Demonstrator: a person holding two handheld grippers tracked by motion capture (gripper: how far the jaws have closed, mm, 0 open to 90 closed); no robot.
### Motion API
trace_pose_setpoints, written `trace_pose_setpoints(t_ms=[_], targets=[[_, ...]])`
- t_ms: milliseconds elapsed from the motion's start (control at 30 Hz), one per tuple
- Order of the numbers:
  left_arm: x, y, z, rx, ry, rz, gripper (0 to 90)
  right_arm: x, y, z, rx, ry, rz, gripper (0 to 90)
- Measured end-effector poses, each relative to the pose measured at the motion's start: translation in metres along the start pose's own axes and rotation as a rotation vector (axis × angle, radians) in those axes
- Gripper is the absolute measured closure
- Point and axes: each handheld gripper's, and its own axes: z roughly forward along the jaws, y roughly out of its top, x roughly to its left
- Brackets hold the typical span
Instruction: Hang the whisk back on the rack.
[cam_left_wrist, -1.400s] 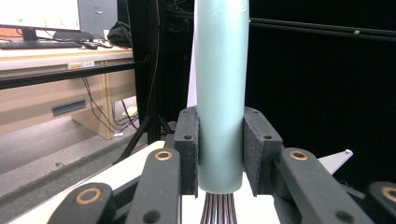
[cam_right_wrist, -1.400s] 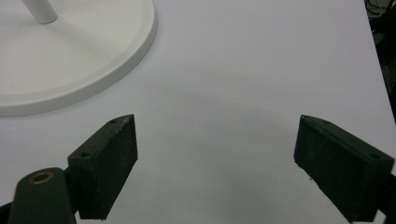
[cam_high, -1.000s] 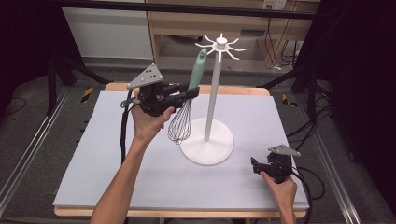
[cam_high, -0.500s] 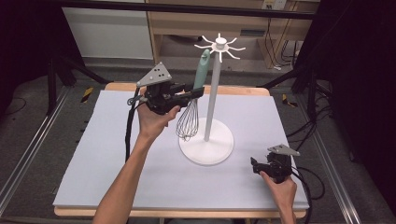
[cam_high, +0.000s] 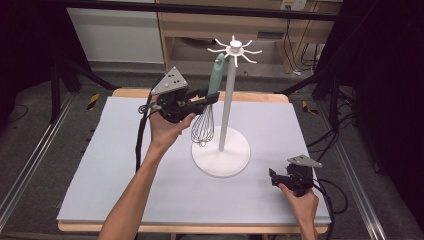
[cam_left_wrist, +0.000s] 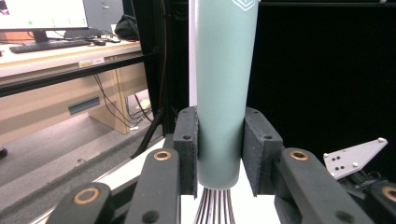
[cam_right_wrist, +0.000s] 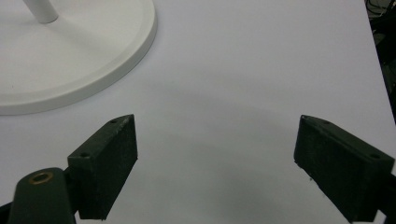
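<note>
High view: the left claw (cam_high: 207, 98) lifts a whisk (cam_high: 209, 105) upright beside the stand (cam_high: 227, 107). It looks light and stiff.

Left gripper view: pads clamp the smooth handle (cam_left_wrist: 223, 93) low, near the wires.

Right gripper view: jaws apart over the tabletop (cam_right_wrist: 243, 93).

I raised the left gripper (cam_high: 212, 96) and brought it nearer the stand's pole (cam_high: 227, 107). The whisk (cam_high: 209, 107) rose with it, wires clear of the base.
</note>
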Motion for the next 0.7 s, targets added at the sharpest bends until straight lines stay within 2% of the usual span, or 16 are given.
trace_pose_setpoints(t_ms=[167, 433, 533, 633, 700], targets=[[-0.001, 0.001, -0.003, -0.003, 0.021, 0.003, 62.6, 0.0, 0.0, 0.001, 0.0, 0.0, 0.004, 13.8], [0.0, -0.002, -0.022, -0.022, 0.046, 0.002, 56.8, -0.001, 0.001, -0.001, -0.005, -0.006, 0.013, 13.8], [0.002, -0.008, -0.031, -0.028, 0.064, -0.011, 53.9, -0.001, 0.001, -0.001, -0.009, -0.005, 0.012, 13.7], [0.003, -0.017, -0.038, 0.002, 0.088, 0.002, 51.9, -0.002, 0.001, -0.001, -0.009, 0.0, 0.017, 13.4], [0.005, -0.024, -0.043, 0.0, 0.088, -0.016, 51.0, -0.002, 0.002, -0.001, -0.011, 0.0, 0.021, 13.0]])
